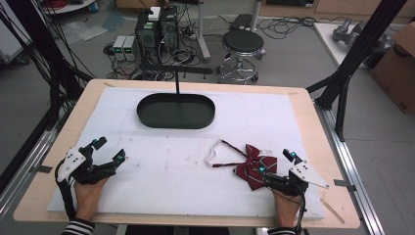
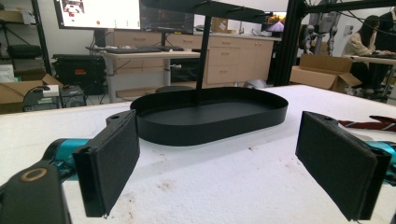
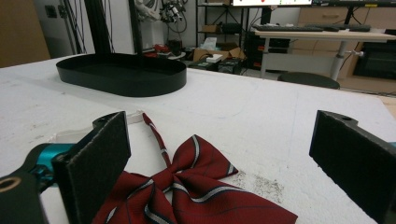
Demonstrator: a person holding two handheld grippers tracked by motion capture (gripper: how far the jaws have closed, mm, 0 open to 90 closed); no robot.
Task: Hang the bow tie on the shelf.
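Dark red cloth with pale stripes, the bow tie [image 1: 252, 165] lies flat on the white table cover [image 1: 161, 186] at near right, its white strap [image 1: 221, 149] looped out to the left. Your right gripper [image 1: 277, 162] hides part of the bow's near edge in the high view, and in the right gripper view the bow's near wings are cut off by the bottom of the frame. There the jaws stand wide apart, one on either side of the bow, and nothing is gripped; whether the left pad [image 3: 100, 161] touches the cloth you cannot tell from these pictures.

Your left gripper [image 1: 108, 149] rests at near left, well apart from the bow, jaws spread wide over bare cover and holding nothing.

The black oval tray [image 1: 175, 111] sits at far centre with a thin upright post [image 1: 176, 84] rising from it. Its floor, as far as the wall lets you see, holds nothing else. The post's top bar is cut off in the left gripper view.
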